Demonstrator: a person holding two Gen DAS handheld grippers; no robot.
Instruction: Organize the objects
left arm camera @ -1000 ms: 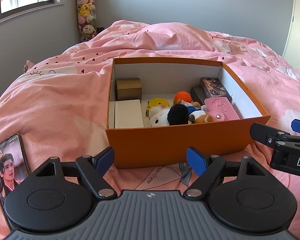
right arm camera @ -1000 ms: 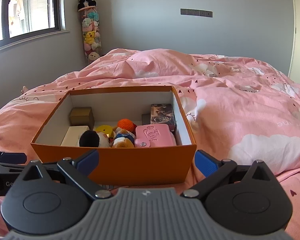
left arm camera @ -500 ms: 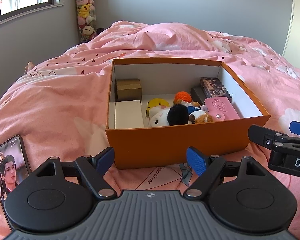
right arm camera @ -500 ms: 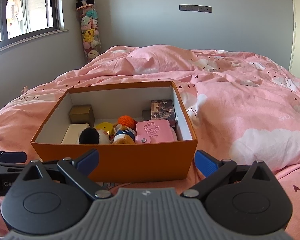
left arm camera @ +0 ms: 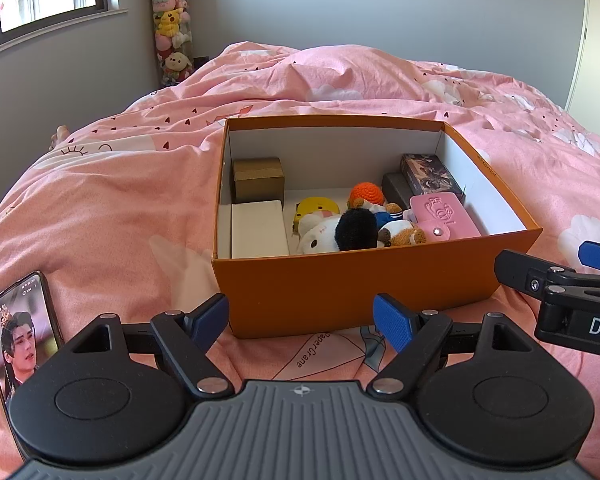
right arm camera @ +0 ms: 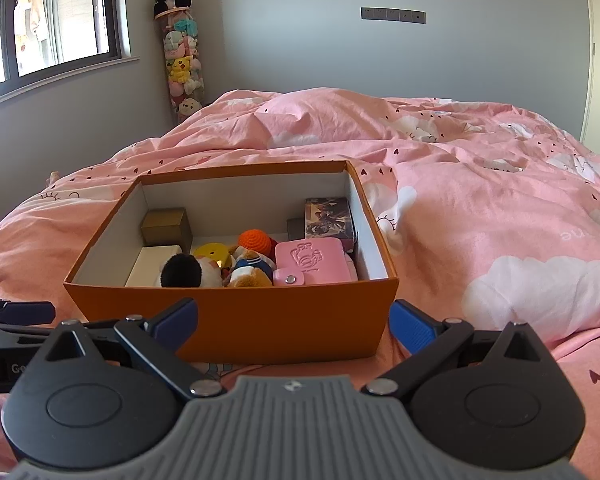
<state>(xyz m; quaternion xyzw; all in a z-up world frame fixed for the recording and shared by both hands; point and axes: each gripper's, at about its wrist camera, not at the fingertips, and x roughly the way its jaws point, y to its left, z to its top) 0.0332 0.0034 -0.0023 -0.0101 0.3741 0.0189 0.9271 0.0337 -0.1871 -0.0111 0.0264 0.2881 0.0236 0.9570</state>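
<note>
An orange box (left arm camera: 340, 288) (right arm camera: 236, 316) sits open on the pink bed. It holds a gold box (left arm camera: 258, 178), a white box (left arm camera: 258, 228), a yellow toy (left arm camera: 314, 208), an orange knit ball (left arm camera: 366, 193), plush toys (left arm camera: 340, 232), a pink case (left arm camera: 444, 216) and a dark printed box (left arm camera: 428, 172). My left gripper (left arm camera: 302, 320) is open and empty, just in front of the box. My right gripper (right arm camera: 294, 320) is open and empty, also at the box's near wall; it shows at the right in the left wrist view (left arm camera: 560, 280).
A phone (left arm camera: 22, 340) with a lit screen lies on the bedding at the left. A paper sheet (left arm camera: 320, 352) lies under the box's front. A tube of plush toys (right arm camera: 182, 64) stands in the far corner by the window.
Both grippers have drawn back and risen slightly, so the box sits a little farther and lower in view. Both stay open.
</note>
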